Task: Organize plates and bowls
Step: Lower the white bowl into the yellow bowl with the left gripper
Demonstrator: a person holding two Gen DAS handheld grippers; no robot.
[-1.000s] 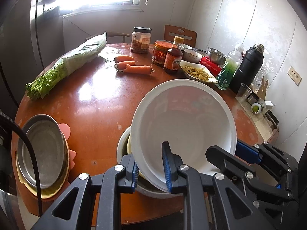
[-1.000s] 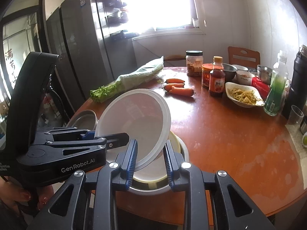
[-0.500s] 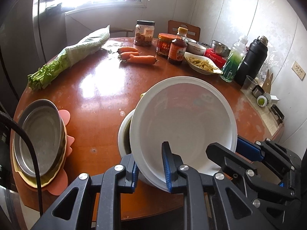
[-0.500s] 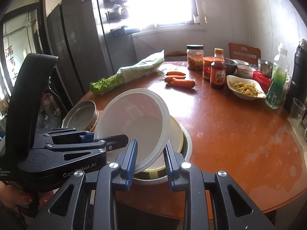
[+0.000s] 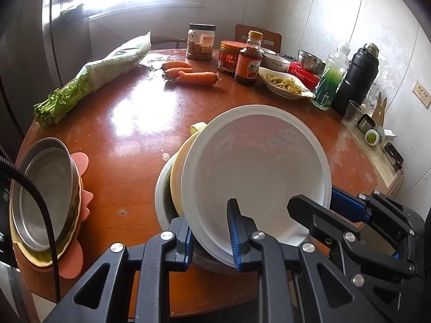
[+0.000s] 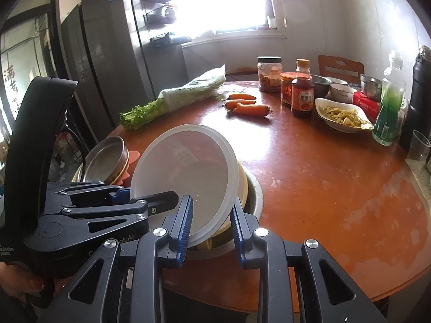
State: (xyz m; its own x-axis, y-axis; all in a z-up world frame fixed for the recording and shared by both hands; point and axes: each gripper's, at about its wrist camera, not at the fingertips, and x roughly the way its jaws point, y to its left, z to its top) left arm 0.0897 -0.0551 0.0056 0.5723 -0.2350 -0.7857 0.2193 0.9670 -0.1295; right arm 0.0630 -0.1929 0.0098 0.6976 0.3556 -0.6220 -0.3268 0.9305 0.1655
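The left gripper (image 5: 210,235) is pinching the near rim of the white plastic bowl (image 5: 256,172) between its blue-padded fingers (image 5: 233,231), holding it tilted, mouth toward the camera. The right gripper (image 6: 211,222) is bracketing the same bowl's lower edge; its fingers (image 6: 185,223) are spread, one pad touching the rim, the other standing just beside the yellow bowl (image 6: 242,185). The white bowl is leaning over that yellow bowl, which is nesting in a grey metal basin (image 5: 164,196) on the round wooden surface (image 5: 129,123). Left of the basin, a steel pan (image 5: 43,193) is sitting on a yellow dish and a pink mat (image 5: 80,161). Compared with a second ago, both cameras are sitting higher and farther back from the basin, the white bowl is staying clamped at much the same tilt, and more of the yellow bowl's rim is showing.
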